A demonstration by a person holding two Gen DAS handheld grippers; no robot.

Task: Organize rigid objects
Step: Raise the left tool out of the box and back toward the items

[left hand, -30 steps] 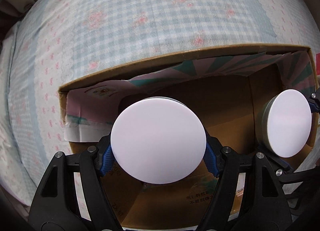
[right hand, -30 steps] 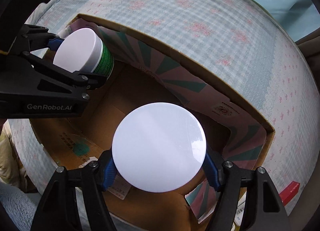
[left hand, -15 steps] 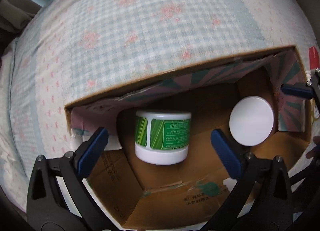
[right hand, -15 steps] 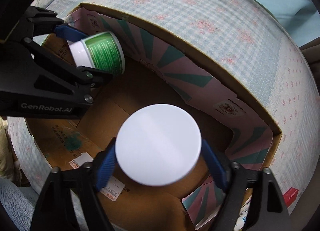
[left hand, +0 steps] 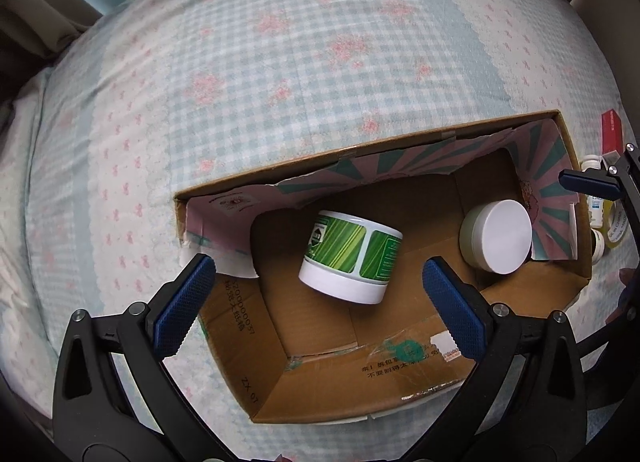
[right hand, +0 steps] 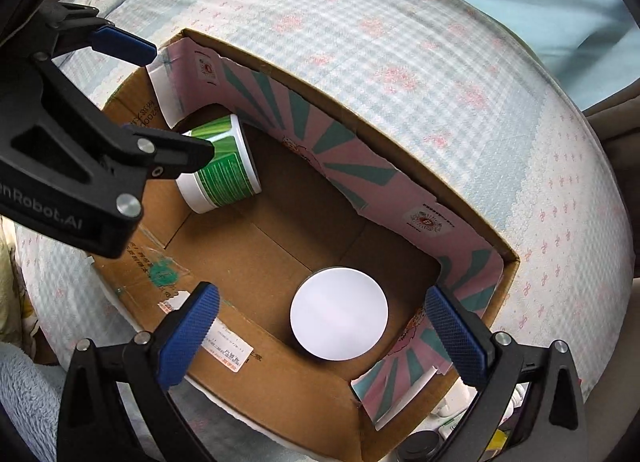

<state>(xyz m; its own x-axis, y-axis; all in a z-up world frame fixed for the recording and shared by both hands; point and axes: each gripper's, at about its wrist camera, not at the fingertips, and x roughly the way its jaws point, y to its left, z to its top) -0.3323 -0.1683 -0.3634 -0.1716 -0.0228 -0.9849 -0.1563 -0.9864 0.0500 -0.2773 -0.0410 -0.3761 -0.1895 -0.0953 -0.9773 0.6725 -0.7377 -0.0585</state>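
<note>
An open cardboard box (left hand: 360, 390) (right hand: 280, 390) lies on a bed. On its floor a green-labelled jar (left hand: 352, 258) (right hand: 222, 166) with a white lid lies tipped on its side. A second jar with a white lid (left hand: 498, 236) (right hand: 339, 313) stands upright near the other end. My left gripper (left hand: 316, 302) hangs open above the green jar, nothing between its blue pads. My right gripper (right hand: 320, 334) is open above the white-lidded jar, clear of it. The left gripper's arm hides part of the green jar in the right wrist view.
The box has pink and teal printed flaps (right hand: 352, 166) along its inner walls. A checked bedspread (left hand: 300, 62) with pink flowers surrounds it. Small bottles and a red pack (left hand: 610, 130) lie beyond the box's right end; more small items (right hand: 472, 422) sit by its near corner.
Both grippers opened and let their jars go into the box. The green jar fell onto its side; the other stands upright. Both grippers have risen away.
</note>
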